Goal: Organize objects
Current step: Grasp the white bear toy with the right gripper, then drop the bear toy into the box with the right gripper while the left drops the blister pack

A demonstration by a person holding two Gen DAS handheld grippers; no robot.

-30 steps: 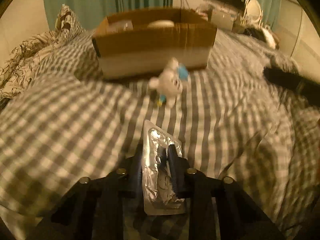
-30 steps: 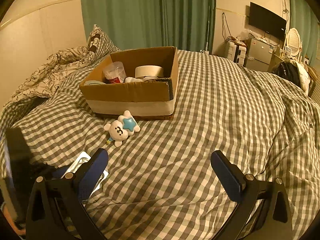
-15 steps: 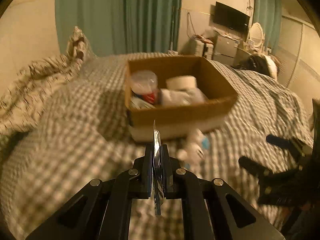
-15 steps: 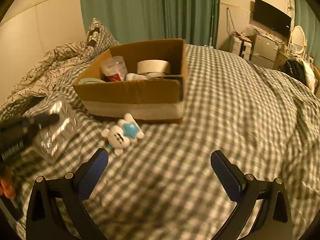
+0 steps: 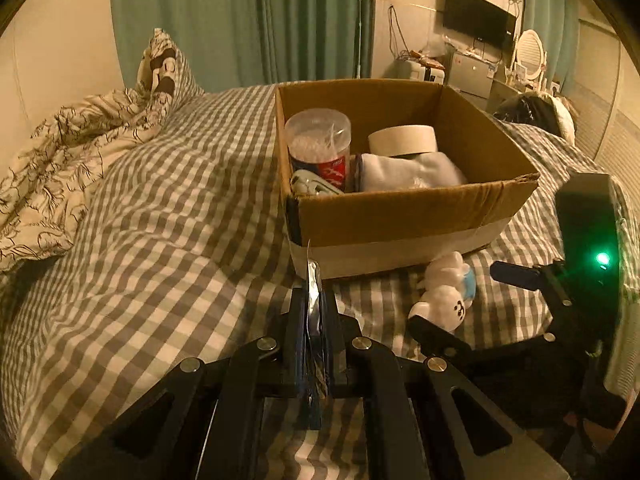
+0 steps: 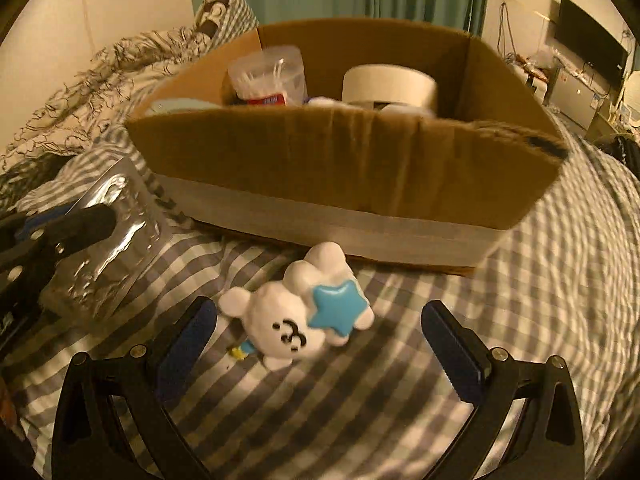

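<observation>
My left gripper is shut on a silver foil packet, held edge-on above the bed just short of the cardboard box. The packet also shows in the right wrist view at the left. A white bear toy with a blue star lies on the checked bedspread in front of the box. My right gripper is open with its fingers on either side of the toy, not touching it. The toy also shows in the left wrist view.
The box holds a clear tub of cotton swabs, a tape roll, a pale cloth and a small pale object. A patterned duvet lies at the left. A TV and clutter stand at the far wall.
My left gripper lifted the foil packet off the bed and turned it edge-on toward the box. My right gripper moved forward and down until it straddled the bear toy.
</observation>
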